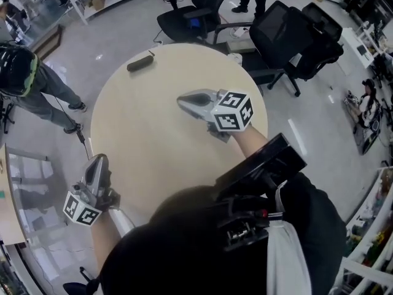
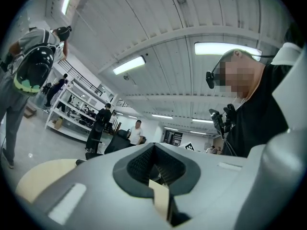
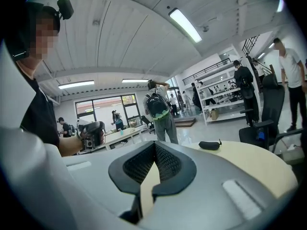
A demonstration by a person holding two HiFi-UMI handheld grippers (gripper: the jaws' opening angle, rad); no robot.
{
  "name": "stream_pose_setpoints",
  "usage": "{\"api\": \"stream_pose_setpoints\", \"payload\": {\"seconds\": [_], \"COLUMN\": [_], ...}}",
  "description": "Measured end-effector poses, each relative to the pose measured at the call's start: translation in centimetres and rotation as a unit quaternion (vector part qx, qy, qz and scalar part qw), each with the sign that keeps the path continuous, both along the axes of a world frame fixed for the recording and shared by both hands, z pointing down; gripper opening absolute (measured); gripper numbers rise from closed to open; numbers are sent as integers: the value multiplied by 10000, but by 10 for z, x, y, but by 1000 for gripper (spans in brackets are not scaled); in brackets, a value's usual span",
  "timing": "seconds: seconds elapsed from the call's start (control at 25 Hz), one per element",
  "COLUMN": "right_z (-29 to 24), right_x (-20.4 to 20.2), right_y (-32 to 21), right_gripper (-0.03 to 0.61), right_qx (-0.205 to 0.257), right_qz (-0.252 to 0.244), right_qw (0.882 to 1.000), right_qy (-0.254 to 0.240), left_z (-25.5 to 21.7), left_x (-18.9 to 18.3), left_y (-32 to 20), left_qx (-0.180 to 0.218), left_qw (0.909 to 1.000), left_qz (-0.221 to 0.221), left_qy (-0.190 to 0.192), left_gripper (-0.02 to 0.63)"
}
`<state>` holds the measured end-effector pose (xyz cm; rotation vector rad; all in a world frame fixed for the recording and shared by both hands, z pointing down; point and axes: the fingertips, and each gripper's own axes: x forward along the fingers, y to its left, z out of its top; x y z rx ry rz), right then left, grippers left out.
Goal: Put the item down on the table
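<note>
Between the jaws of left gripper [image 2: 153, 150] and right gripper [image 3: 154, 146]: nothing. Both are pressed together, prob. since there's nothing left to carry. Well ahead of the right gripper, the dark pouch [image 3: 209, 145] lies flat on the tabletop [image 1: 147, 134] near its far rim. Looks already set down, task approx. done.

No words, brand names or numbers can be read anywhere. Black-and-white square patterns are borne on the right marker cube [image 1: 233, 110] and the left marker cube [image 1: 81, 209], but no letters or digits are formed by them. In the left gripper view, pale marks are seen on a dark wall panel [image 2: 172, 138], too small to be read.
</note>
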<state>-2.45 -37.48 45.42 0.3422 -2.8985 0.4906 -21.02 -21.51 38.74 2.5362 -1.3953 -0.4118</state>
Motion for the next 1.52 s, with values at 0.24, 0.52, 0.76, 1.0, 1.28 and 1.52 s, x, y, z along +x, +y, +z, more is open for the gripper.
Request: {"api": "stream_pose_setpoints", "payload": {"seconds": [0.24,0.52,0.76,1.0,1.28,1.52], "right_z": [-31,-50,-52,-53,-55,-56], "right_x": [-11,36,102,139,116,103], "right_y": [60,90,86,80,98,105], "right_gripper": [14,12,12,12,12,12], "right_qx": [51,183,244,289,219,271], "right_qz": [80,-277,-556,-728,-793,-803], "right_qw": [9999,9993,9981,9965,9953,9951], "right_qy": [-105,-177,-77,-285,-516,-502], "left_z": [-25,-38,-36,-35,-45,-41], "left_x": [-9,33,97,145,137,125], "left_y": [55,82,90,84,99,98], "left_qx": [161,307,377,290,238,146], "left_qw": [9995,9992,9979,9978,9978,9987], "left_qz": [193,-138,-532,-578,-534,-424], "left_qy": [-206,-235,-34,-153,-310,-231], "left_gripper": [0,0,0,0,0,0]}}
